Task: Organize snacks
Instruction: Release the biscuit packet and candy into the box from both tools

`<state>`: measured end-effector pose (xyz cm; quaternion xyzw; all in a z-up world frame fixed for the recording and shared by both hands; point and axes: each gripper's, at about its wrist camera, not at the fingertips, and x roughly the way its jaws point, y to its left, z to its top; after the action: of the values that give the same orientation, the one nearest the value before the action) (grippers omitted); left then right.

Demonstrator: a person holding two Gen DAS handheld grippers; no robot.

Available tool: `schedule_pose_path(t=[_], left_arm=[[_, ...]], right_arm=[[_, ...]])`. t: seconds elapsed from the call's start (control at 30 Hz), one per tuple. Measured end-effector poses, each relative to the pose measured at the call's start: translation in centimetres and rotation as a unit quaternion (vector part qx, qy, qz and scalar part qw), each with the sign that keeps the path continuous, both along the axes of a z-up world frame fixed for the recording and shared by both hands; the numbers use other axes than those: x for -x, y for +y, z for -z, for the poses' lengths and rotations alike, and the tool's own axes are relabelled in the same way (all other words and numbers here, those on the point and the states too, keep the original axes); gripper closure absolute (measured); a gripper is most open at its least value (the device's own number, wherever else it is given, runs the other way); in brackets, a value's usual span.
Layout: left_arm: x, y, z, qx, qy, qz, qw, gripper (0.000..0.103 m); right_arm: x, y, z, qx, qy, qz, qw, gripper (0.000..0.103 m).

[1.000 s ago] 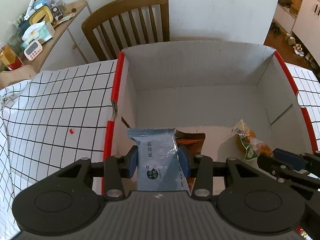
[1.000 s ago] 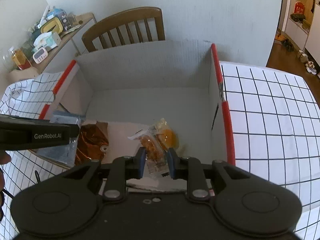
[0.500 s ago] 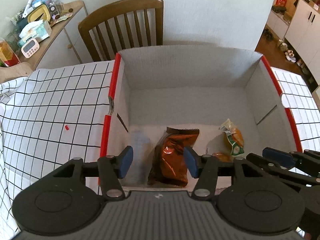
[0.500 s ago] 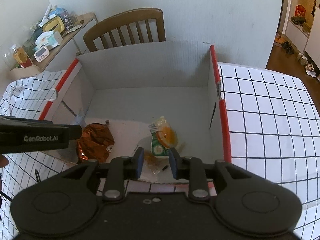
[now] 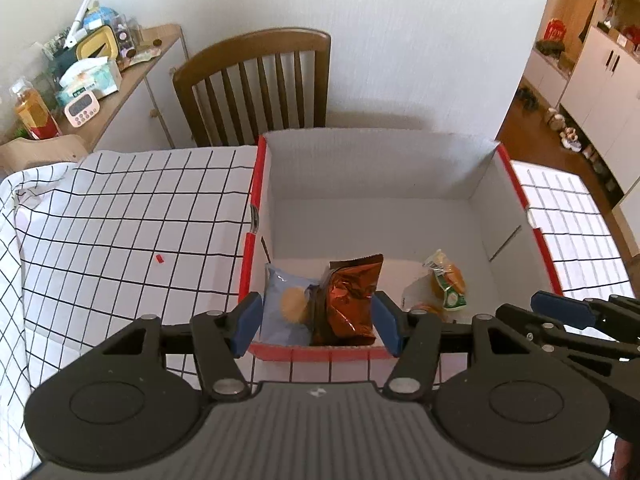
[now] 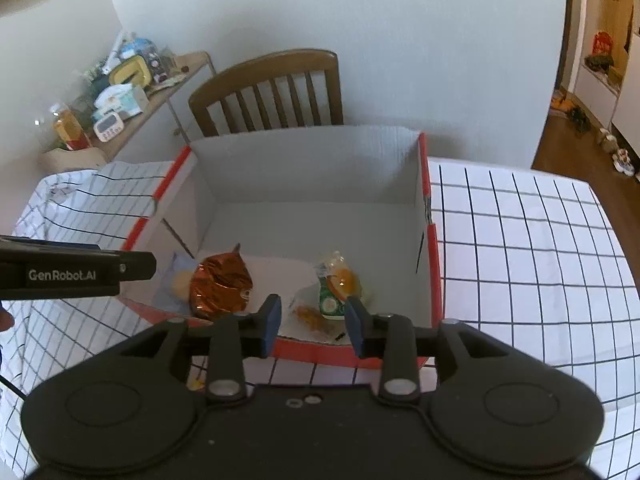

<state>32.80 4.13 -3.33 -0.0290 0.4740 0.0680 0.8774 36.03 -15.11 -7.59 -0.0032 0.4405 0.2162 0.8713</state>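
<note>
I've got the left gripper (image 5: 318,324) hanging just above the near wall of the cardboard box (image 5: 372,168), jaws spread wide with nothing between them. Through that gap I see the blue snack packet (image 5: 286,308) lying in the box's near left corner, touching the copper foil packet (image 5: 352,300) that leans against its right side. Both sit on the box floor against the near red-edged wall.

Over to the right wrist view: the right gripper (image 6: 313,326) is also above the near wall, jaws apart, holding nothing. Just past them, on the box floor, lies the green-and-orange packet (image 6: 336,286), with a clear packet of orange-brown snacks (image 6: 310,316) beside it, nearer to me. These two are well apart from the blue and copper pair, which I see on the left of this view, the copper one (image 6: 220,286) partly covering the blue (image 6: 176,280).

The left gripper's side (image 6: 60,274) crosses the left edge of this view, marked "GenRobot.AI".

The box stands on the bench, which is covered by a white checked cloth (image 5: 120,220). A wooden chair (image 5: 256,84) is behind the box, against the wall.
</note>
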Motion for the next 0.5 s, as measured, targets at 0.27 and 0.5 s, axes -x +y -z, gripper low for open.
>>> schedule_pose_path(t=[0.27,0.5], left_arm=[[3.3,-0.4,-2.3,-0.002,-0.034,0.010,0.9994,0.040],[6.6,-0.8,-3.9,0.000,-0.054,0.018,0.9984,0.038]], right_arm=[[2.9,-0.9,-2.4,-0.015,-0.039,-0.011,0.999,0.037],[5.8,-2.1,-4.0,-0.032,-0.061,-0.024,0.997,0.018]])
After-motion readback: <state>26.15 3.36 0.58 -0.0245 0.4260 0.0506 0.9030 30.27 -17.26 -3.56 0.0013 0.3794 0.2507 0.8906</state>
